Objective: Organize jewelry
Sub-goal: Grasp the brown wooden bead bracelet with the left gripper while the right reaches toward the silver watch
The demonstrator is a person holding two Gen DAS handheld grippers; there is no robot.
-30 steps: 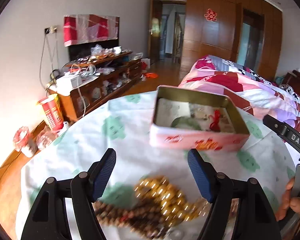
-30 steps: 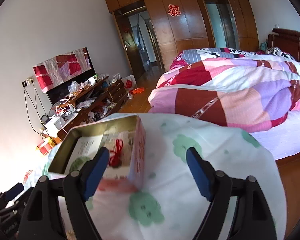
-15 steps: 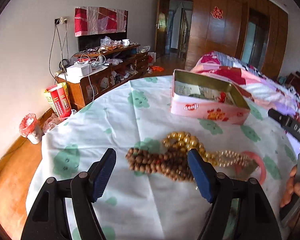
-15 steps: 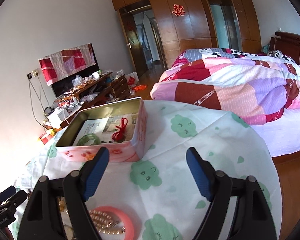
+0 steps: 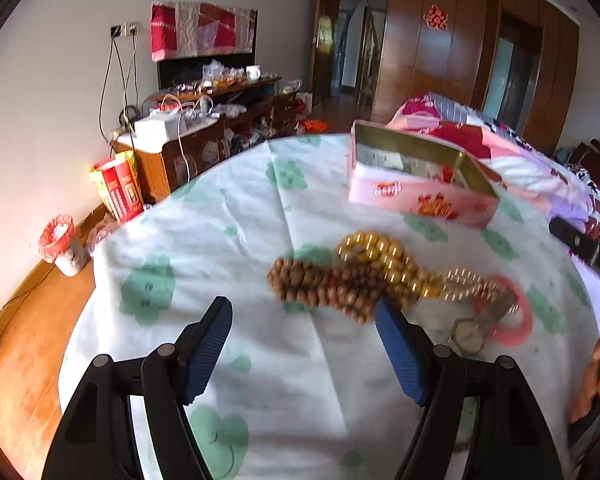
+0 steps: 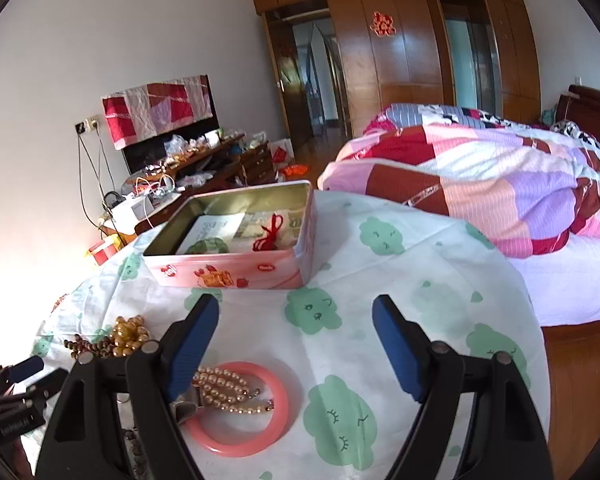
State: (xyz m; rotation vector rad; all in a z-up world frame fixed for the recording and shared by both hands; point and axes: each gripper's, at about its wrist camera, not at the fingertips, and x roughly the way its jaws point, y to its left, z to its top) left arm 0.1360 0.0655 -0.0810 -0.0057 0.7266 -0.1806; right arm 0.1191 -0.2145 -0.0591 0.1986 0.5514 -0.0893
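Observation:
A pink tin box (image 5: 416, 196) (image 6: 236, 268) stands open on the round table; a red cord (image 6: 270, 236), papers and a green bangle lie inside. In front of it lies a heap of jewelry: brown wooden beads (image 5: 320, 286), gold beads (image 5: 384, 258) (image 6: 130, 334), a pearl strand (image 6: 228, 390) across a pink bangle (image 6: 240, 436) (image 5: 512, 330), and a wristwatch (image 5: 466, 336). My left gripper (image 5: 304, 354) is open, hovering just short of the brown beads. My right gripper (image 6: 296, 350) is open over the cloth, right of the pink bangle, nothing between its fingers.
The table wears a white cloth with green prints (image 6: 420, 320). A bed with a pink and red quilt (image 6: 480, 184) lies right of the table. A cluttered wooden cabinet (image 5: 220, 128) stands along the left wall, with a red box (image 5: 118, 192) and a small bin (image 5: 62, 246) on the floor.
Both grippers have drawn back from the tin toward the table's near side. The jewelry heap now lies ahead of the left gripper, and the pink bangle has come into the right wrist view.

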